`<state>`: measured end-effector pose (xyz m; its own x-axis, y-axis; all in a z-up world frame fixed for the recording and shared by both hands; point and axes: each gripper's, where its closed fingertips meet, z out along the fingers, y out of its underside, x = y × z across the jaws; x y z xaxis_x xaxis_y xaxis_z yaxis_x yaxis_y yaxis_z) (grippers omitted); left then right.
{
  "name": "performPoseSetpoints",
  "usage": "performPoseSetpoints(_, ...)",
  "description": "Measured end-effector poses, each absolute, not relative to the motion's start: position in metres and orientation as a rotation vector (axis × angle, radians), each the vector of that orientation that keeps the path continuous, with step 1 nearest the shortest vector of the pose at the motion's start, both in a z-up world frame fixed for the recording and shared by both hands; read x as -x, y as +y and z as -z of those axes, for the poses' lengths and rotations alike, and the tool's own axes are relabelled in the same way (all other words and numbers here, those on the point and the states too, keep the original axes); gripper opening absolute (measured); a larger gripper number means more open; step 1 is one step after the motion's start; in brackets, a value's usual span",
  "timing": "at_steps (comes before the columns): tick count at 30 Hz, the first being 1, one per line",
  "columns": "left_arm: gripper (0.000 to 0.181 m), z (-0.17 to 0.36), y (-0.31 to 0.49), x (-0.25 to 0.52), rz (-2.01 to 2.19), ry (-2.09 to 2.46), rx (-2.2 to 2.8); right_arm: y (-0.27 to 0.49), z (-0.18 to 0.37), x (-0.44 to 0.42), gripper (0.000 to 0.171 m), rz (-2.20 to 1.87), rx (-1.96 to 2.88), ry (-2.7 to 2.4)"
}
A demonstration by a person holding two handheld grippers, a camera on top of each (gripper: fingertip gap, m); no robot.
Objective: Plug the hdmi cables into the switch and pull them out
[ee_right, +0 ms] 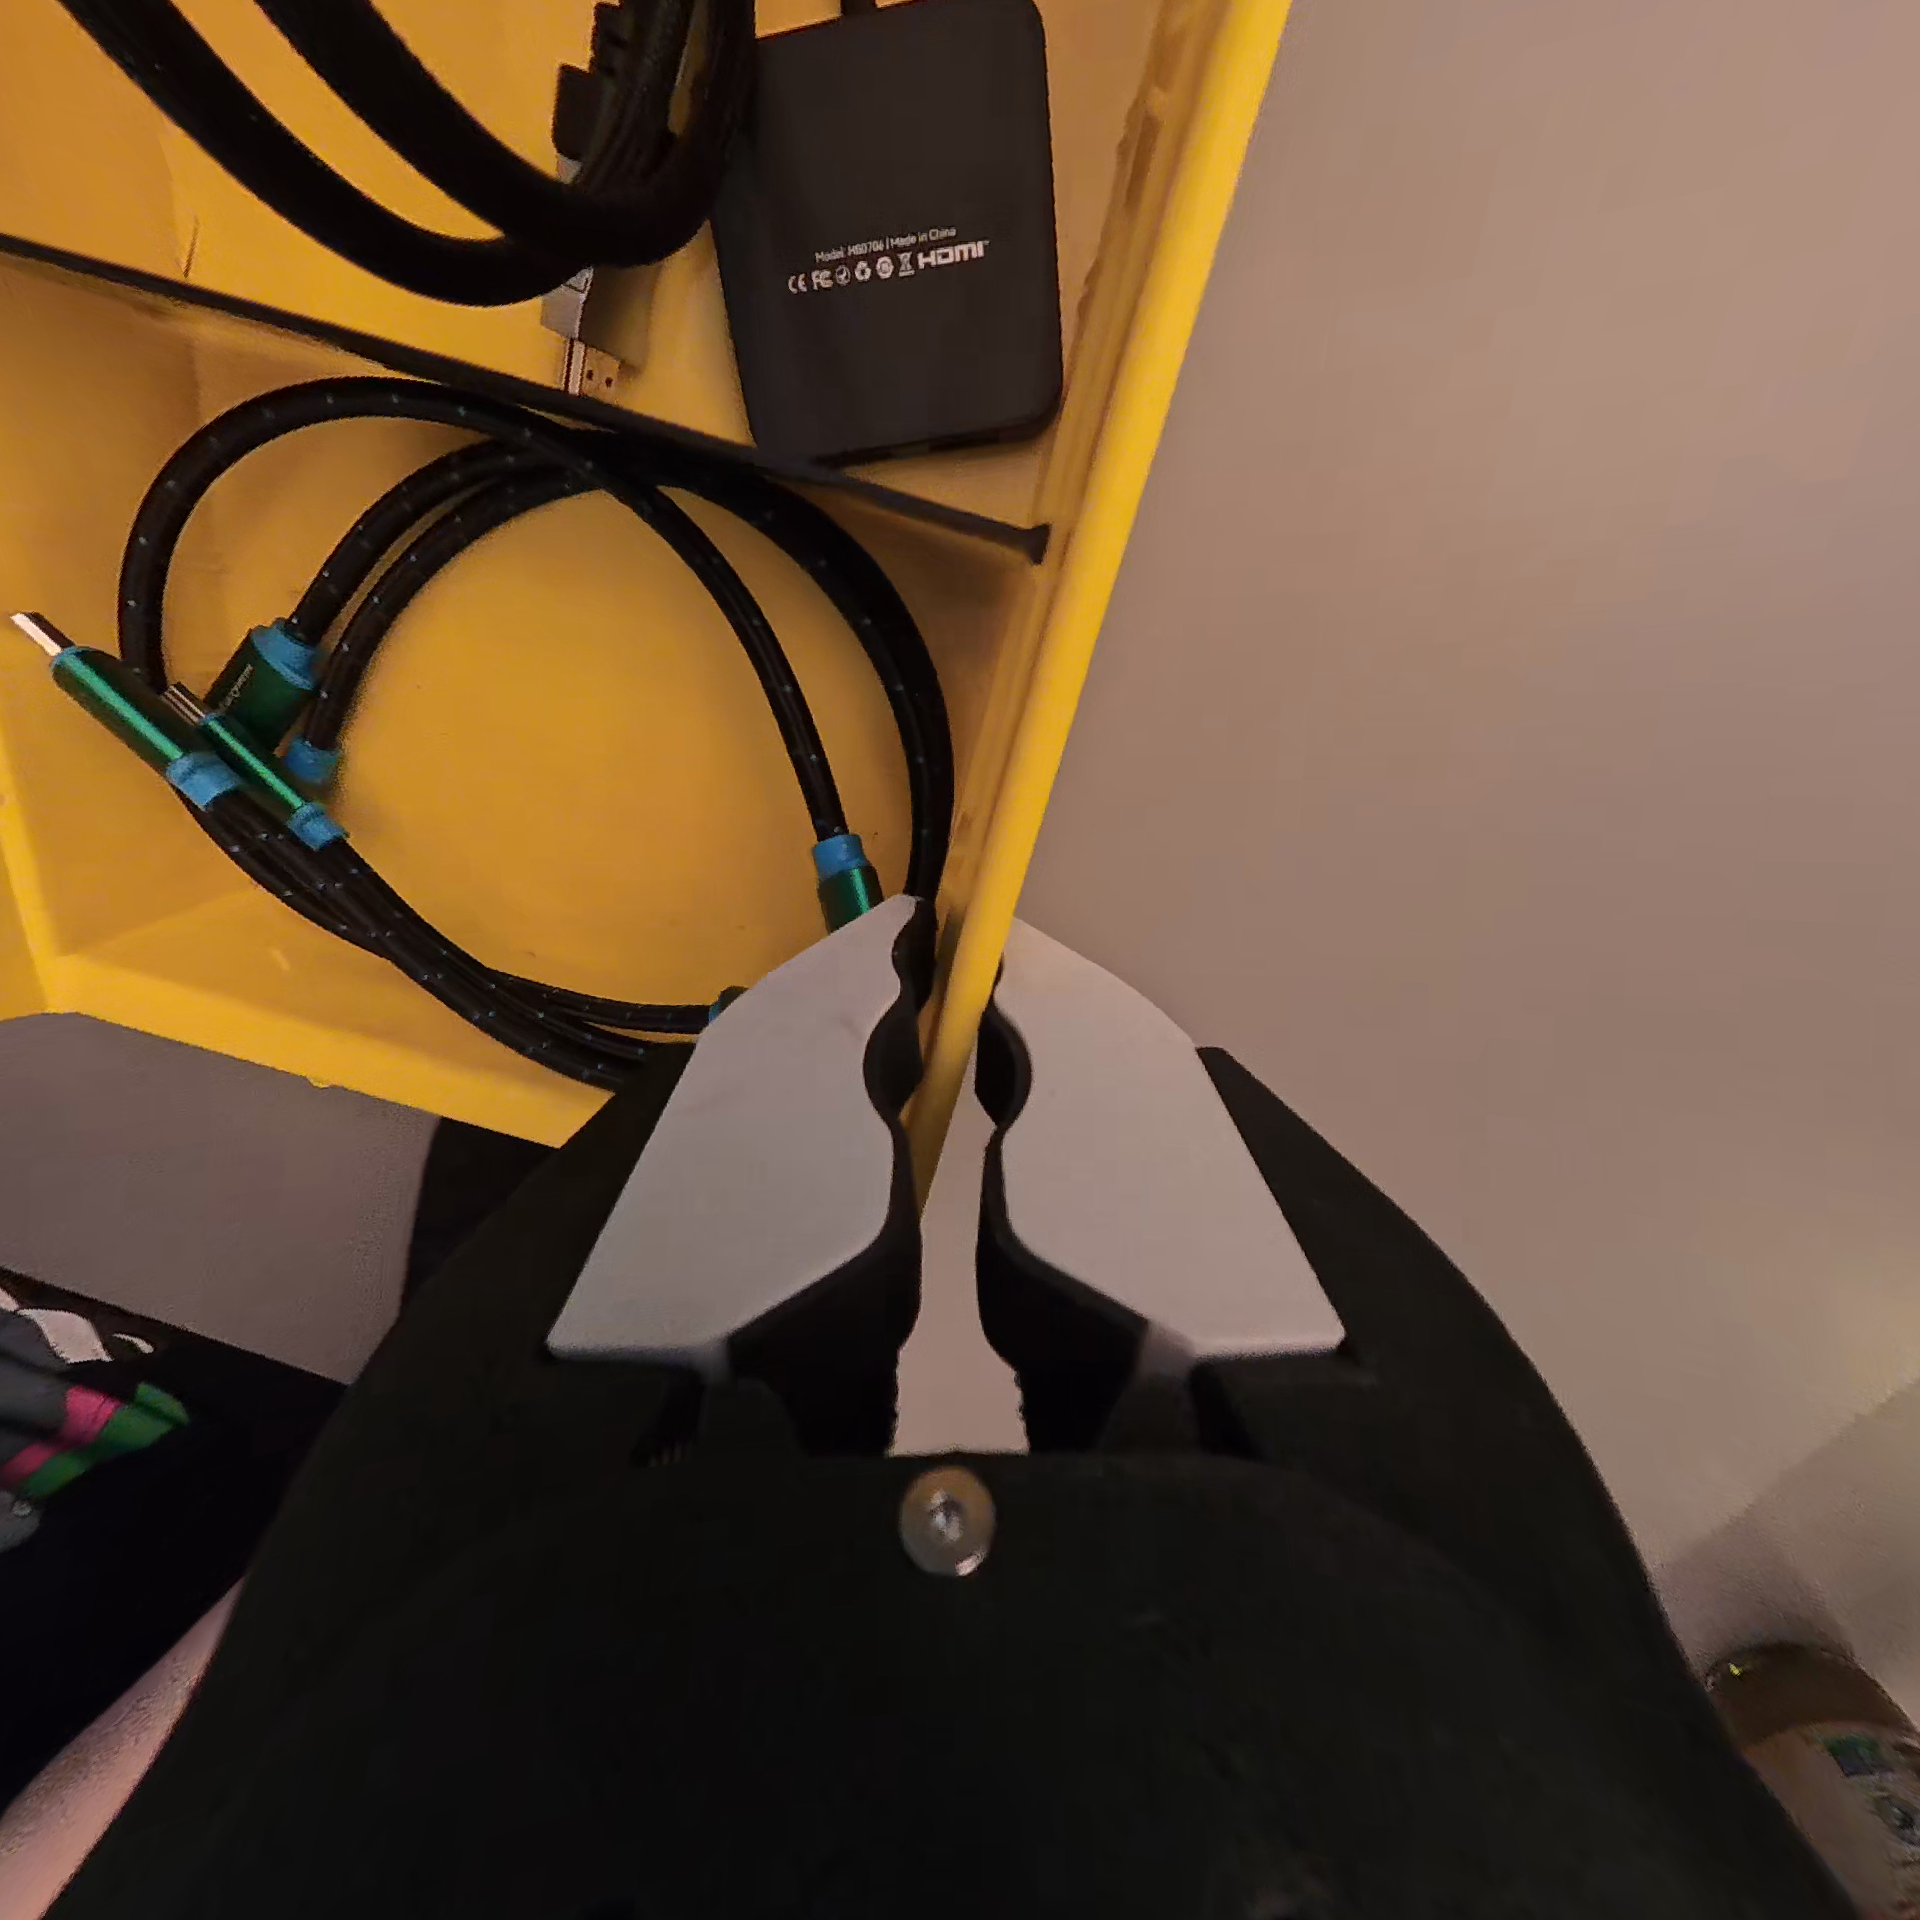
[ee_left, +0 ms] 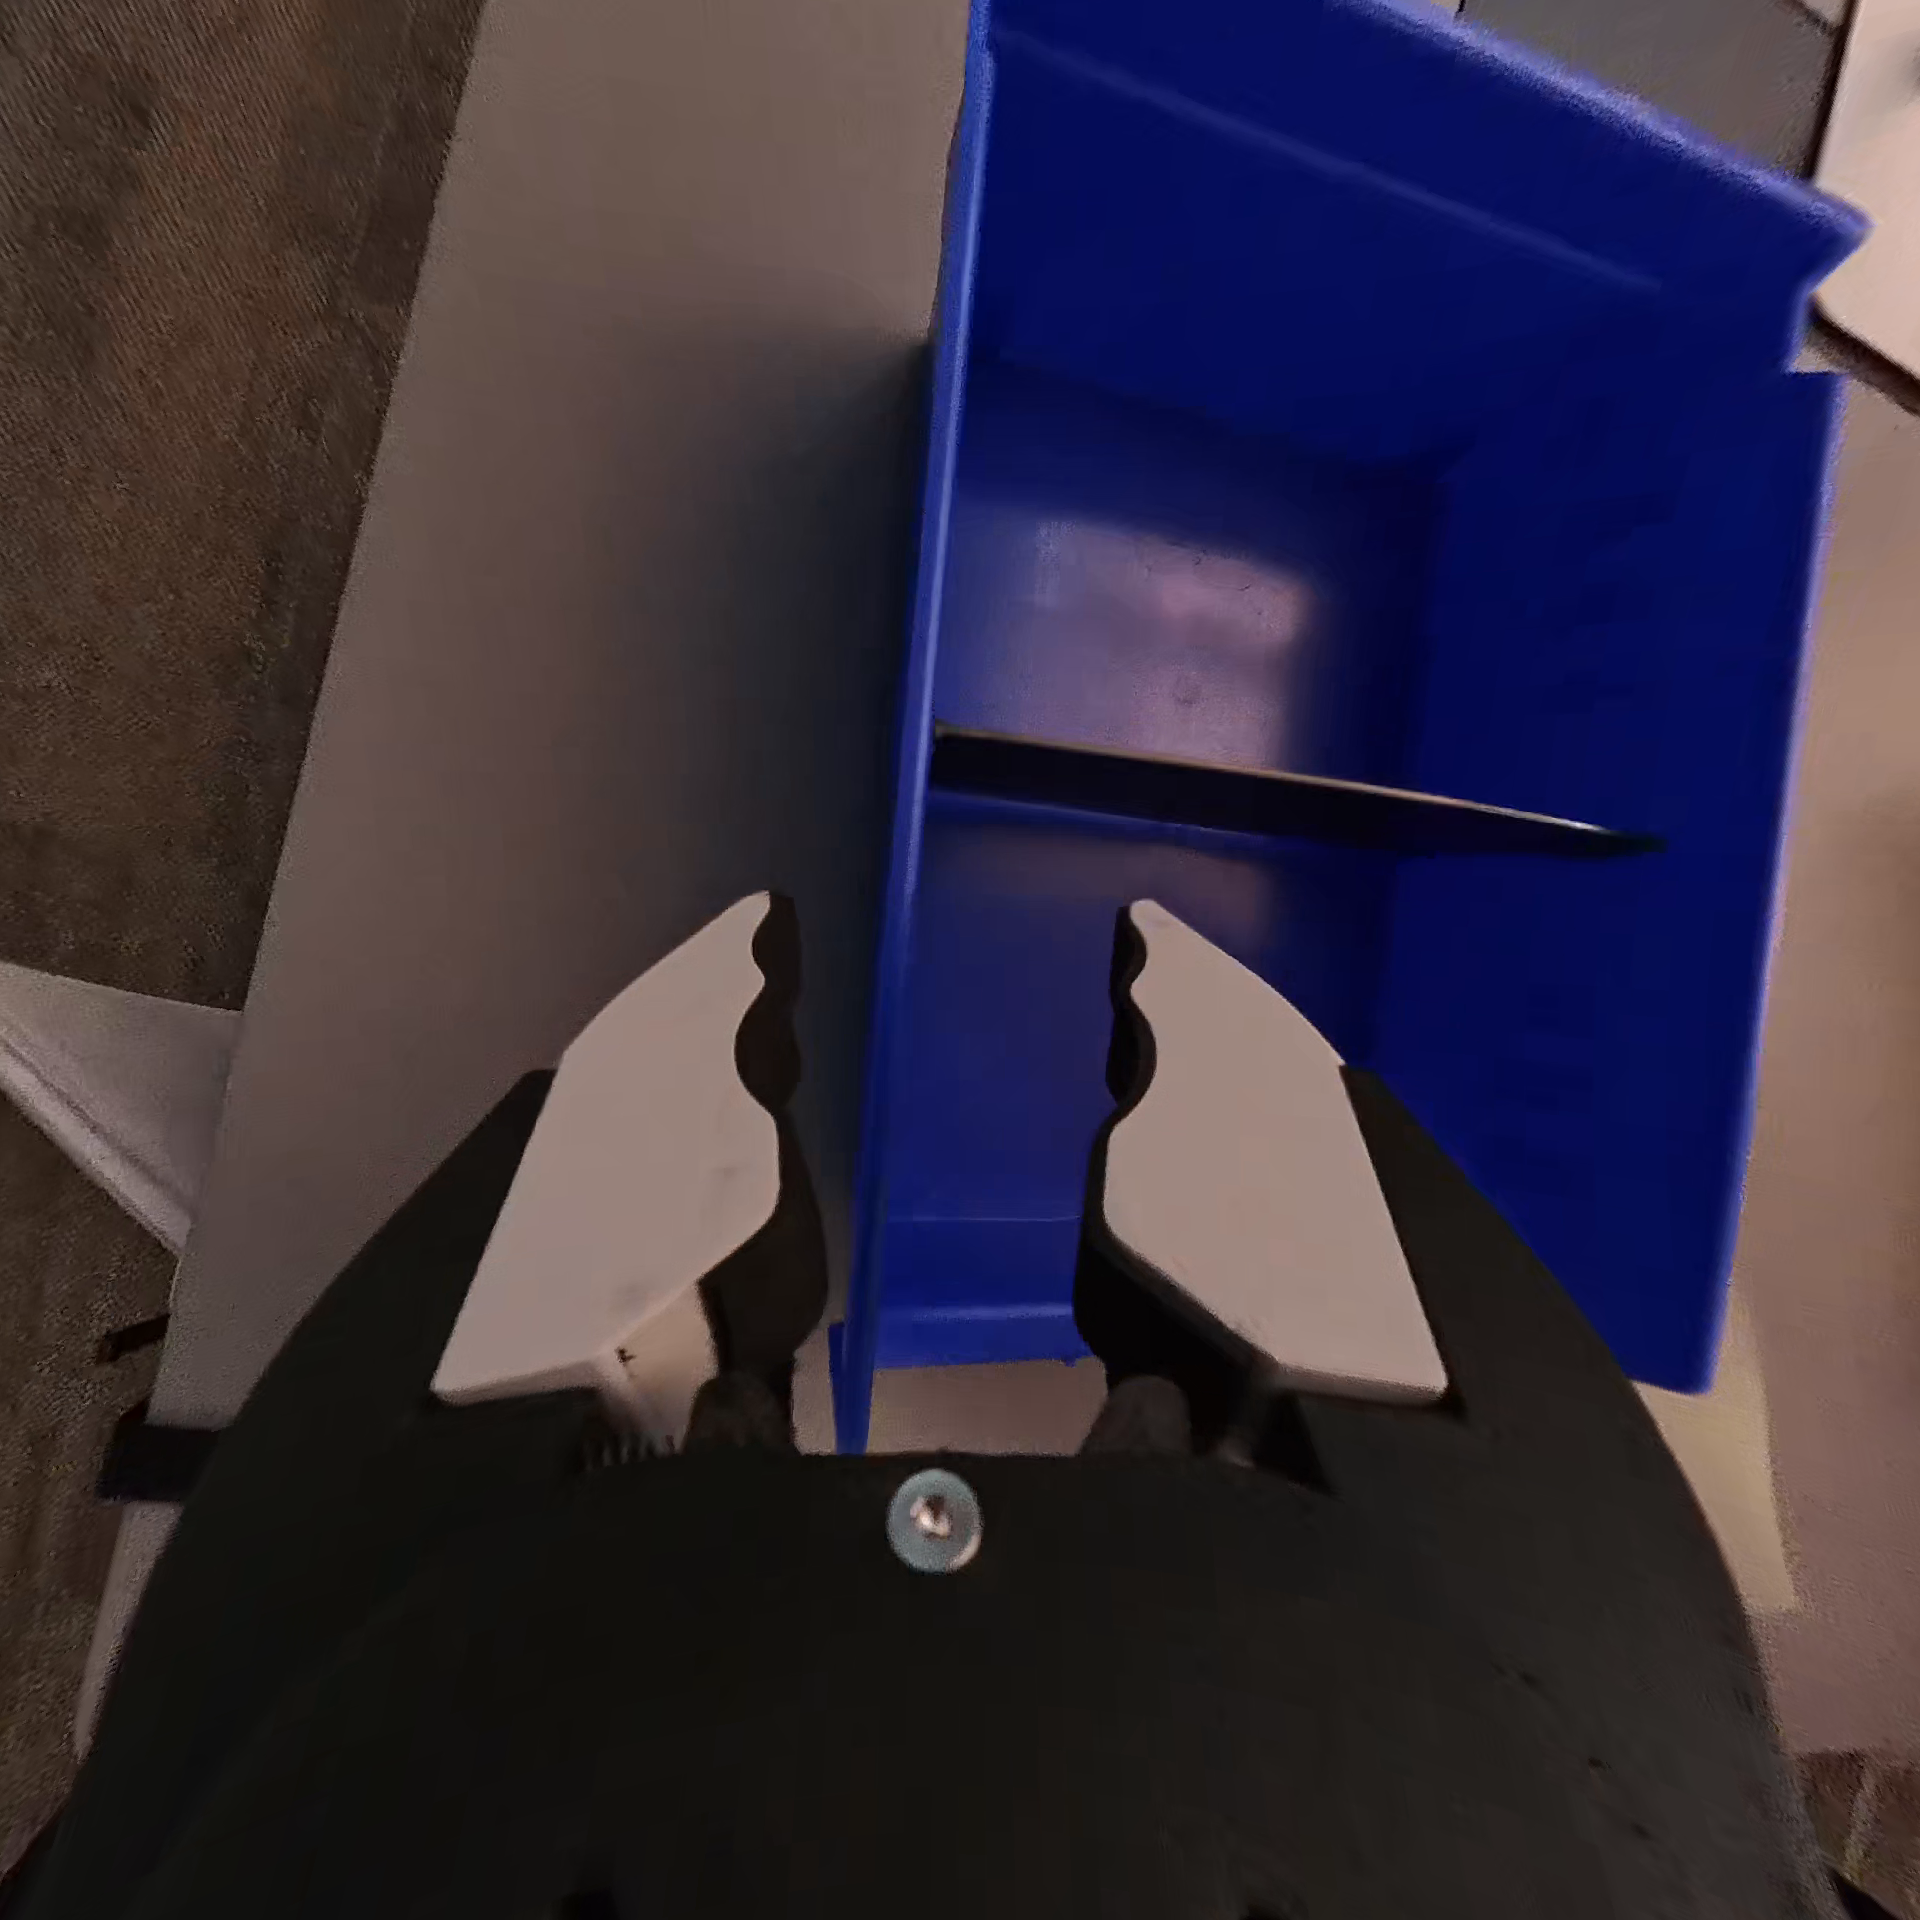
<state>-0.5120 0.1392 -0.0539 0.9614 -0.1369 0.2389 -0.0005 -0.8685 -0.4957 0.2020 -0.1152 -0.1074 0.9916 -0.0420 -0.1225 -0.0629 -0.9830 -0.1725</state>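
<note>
In the right wrist view a yellow bin [ee_right: 1143,312] is split by a black divider [ee_right: 416,358]. The black HDMI switch [ee_right: 894,229] lies in the far compartment beside thick black cables [ee_right: 416,208]. Braided HDMI cables [ee_right: 582,582] with green plugs [ee_right: 125,707] lie coiled in the near compartment. My right gripper [ee_right: 961,925] is shut on the bin's right wall. In the left wrist view a blue bin [ee_left: 1558,727] with a black divider [ee_left: 1247,800] holds nothing I can see. My left gripper [ee_left: 951,904] is open, with the bin's left wall between its fingers.
Both bins stand on a pale table [ee_left: 623,623] [ee_right: 1507,623]. Brown carpet [ee_left: 156,416] lies beyond the table's left edge. Dark clothing with coloured stripes [ee_right: 73,1423] shows at the lower left of the right view, and a brown object [ee_right: 1829,1745] at its lower right.
</note>
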Motion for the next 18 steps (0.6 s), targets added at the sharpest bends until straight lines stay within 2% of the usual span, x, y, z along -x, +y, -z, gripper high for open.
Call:
performPoseSetpoints(3,0.05,0.07,0.145,0.507,0.392,0.112,2.646,-0.108,0.107,-0.182,0.006,-0.193,2.983,0.065)
performPoseSetpoints(6,0.036,0.087,0.141,0.499,0.439,0.161,2.723,-0.105,0.107,-0.165,0.006,-0.206,3.02,0.092)
performPoseSetpoints(9,0.02,0.098,0.138,0.5,0.354,0.251,2.785,-0.105,0.108,-0.153,0.006,-0.199,3.071,0.156)
performPoseSetpoints(14,0.006,0.101,0.135,0.471,0.224,0.483,2.842,-0.104,0.114,-0.137,0.008,-0.043,3.162,0.145)
performPoseSetpoints(18,0.01,0.104,0.136,0.425,0.155,0.724,2.838,-0.094,0.114,-0.114,0.009,-0.056,3.153,0.063)
